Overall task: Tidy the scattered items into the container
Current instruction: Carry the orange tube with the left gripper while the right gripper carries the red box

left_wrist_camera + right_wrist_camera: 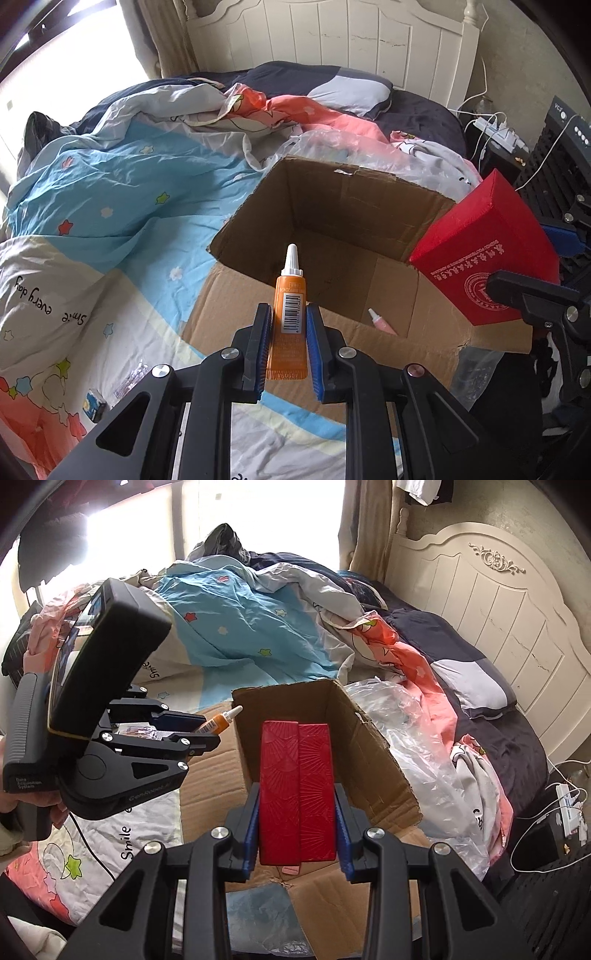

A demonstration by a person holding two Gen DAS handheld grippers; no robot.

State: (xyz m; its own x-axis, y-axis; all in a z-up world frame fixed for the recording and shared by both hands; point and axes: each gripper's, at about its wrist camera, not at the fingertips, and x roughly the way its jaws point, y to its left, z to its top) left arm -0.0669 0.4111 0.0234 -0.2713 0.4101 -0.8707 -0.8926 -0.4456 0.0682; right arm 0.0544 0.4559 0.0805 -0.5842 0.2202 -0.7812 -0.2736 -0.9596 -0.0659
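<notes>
left gripper is clamping an orange glue tube near cardboard box | right gripper is squeezing a red box over it

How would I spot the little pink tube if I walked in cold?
Find the open cardboard box on the bed's star-print quilt. Look down at its floor, near the front wall: the pink tube lies there alone, white-capped, smaller and paler than the orange tube held above.

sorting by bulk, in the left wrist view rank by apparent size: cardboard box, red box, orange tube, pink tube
1. cardboard box, largest.
2. red box, held at the cardboard box's right edge.
3. orange tube, in the left gripper, close to the camera so it looks enlarged.
4. pink tube, inside the cardboard box, smallest.
</notes>
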